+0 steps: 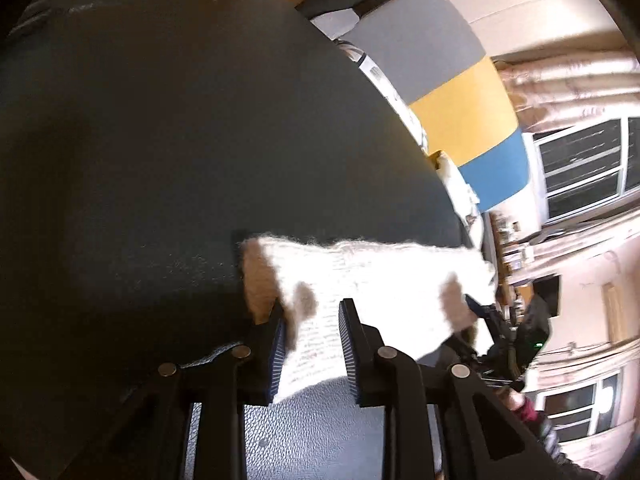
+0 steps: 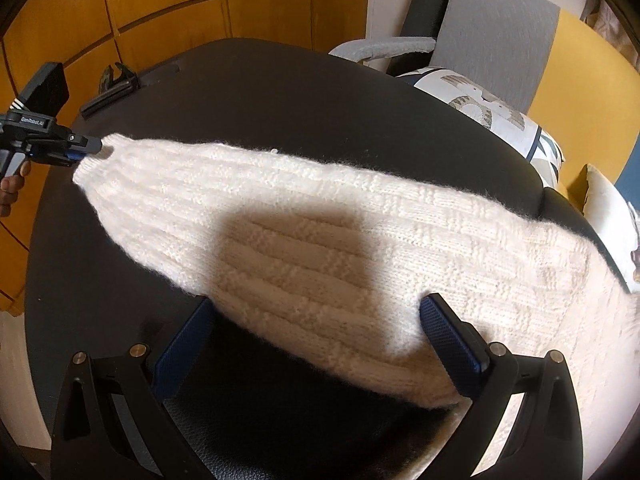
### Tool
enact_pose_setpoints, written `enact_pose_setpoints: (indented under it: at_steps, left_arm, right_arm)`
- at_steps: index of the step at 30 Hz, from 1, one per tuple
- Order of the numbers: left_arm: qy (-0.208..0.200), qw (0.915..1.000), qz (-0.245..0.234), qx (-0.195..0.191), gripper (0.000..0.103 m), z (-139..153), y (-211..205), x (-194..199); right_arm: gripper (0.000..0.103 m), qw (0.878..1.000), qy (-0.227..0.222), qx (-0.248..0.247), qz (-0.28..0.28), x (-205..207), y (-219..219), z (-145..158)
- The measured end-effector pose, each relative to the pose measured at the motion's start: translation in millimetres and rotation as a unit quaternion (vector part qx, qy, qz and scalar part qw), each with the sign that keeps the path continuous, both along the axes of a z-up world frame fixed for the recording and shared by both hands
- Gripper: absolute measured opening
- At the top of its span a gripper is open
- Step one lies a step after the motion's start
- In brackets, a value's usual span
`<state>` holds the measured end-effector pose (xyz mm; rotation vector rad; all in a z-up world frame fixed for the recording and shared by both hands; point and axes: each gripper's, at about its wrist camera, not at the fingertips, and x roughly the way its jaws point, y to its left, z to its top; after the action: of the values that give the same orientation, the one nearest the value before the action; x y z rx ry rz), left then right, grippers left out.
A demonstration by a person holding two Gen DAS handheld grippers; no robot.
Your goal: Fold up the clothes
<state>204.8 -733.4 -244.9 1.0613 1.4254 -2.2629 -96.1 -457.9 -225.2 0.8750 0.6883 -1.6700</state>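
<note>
A cream knitted sweater (image 2: 360, 220) lies on a dark round table (image 2: 280, 92), with one sleeve stretched toward the left. In the right wrist view my left gripper (image 2: 94, 147) pinches the sleeve's cuff at its far left end. The left wrist view shows the same knit (image 1: 380, 276) filling the narrow gap between the left gripper's (image 1: 312, 308) pads. My right gripper (image 2: 316, 302) stands wide open over the broad part of the sleeve. Its fingers straddle the sleeve without pressing it, and it casts a shadow on the knit.
A grey chair (image 2: 492, 32) and a patterned cushion (image 2: 480, 108) stand beyond the table's far right edge. A black clamp-like object (image 2: 116, 88) lies at the far left rim. Orange wall panels (image 2: 160, 0) rise behind. A person's hand (image 2: 10, 188) holds the left gripper.
</note>
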Motion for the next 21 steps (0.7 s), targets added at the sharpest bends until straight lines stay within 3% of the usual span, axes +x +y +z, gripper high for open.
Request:
enact_pose_setpoints:
  at_steps: [1,4,9,13,16,21]
  left_arm:
    - [0.001,0.9999,-0.005,-0.013,0.003,7.6,4.9,-3.1]
    - [-0.027,0.994,-0.031,-0.101,0.002,31.8,26.7,-14.0]
    - [-0.13,0.9706,-0.004,-0.203,0.002,27.6,41.3,-19.1]
    - [-0.039,0.9613,-0.043,-0.269,0.003,53.2,78.3,-9.9]
    - [-0.092,0.9741,-0.03,-0.205,0.01,26.0,58.6,-16.0]
    - [-0.072,0.9871,-0.022,-0.141,0.018,13.2,34.7,-18.8]
  right_arm:
    - [0.103,1.0,0.0,-0.001,0.0,-0.2,0.4,-0.3]
    - [0.103,1.0,-0.001,-0.004,0.001,-1.1,1.5,-1.1]
    - [0.103,1.0,0.004,-0.002,0.001,-1.8,1.8,-2.6]
    - [0.103,0.999,0.014,0.029,0.022,-2.1,-3.2,3.8]
    - [0.103,0.999,0.025,0.009,0.031,-7.5,-5.9,18.5]
    - [0.103,0.999,0.018,0.016,0.025,-25.7,-14.2,12.0]
